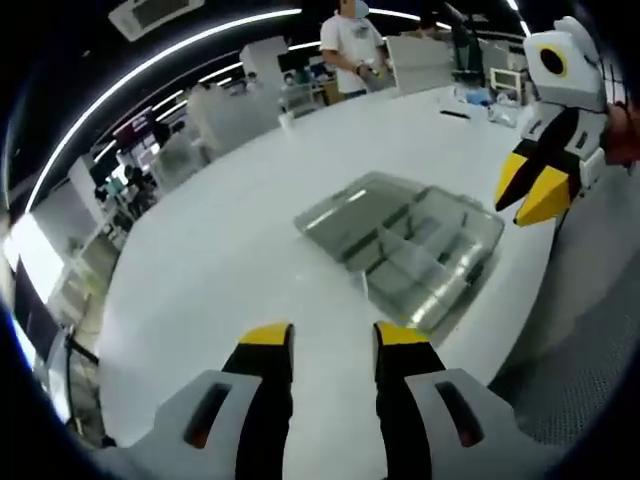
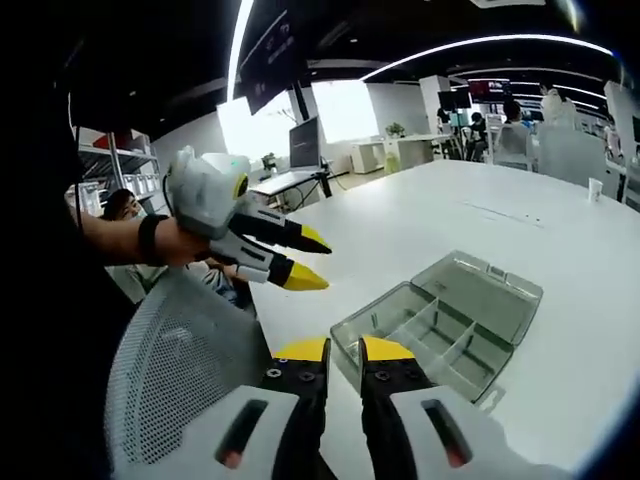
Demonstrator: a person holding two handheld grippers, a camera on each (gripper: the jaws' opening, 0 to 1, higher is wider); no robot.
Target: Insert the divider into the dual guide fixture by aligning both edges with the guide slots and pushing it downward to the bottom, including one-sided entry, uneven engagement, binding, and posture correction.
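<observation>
A clear plastic compartment box (image 1: 400,240) lies on the white table (image 1: 230,260) with its lid folded open flat beside it. Thin clear dividers stand inside its tray (image 2: 440,340); I cannot make out a loose divider. My left gripper (image 1: 332,340) hovers above the table short of the box, jaws apart and holding nothing. It also shows in the right gripper view as the left gripper (image 2: 305,260), held by a hand, well above the table edge. My right gripper (image 2: 345,350) has its jaws close together with nothing between them, just short of the box's near corner. In the left gripper view the right gripper (image 1: 530,190) hangs above the table edge.
A grey mesh chair back (image 2: 180,370) stands at the table's near edge, also seen as mesh chair (image 1: 580,340). A person (image 1: 350,45) stands beyond the far end of the table. A monitor (image 2: 305,145) and desks sit further off. A seated person (image 2: 120,205) is behind the chair.
</observation>
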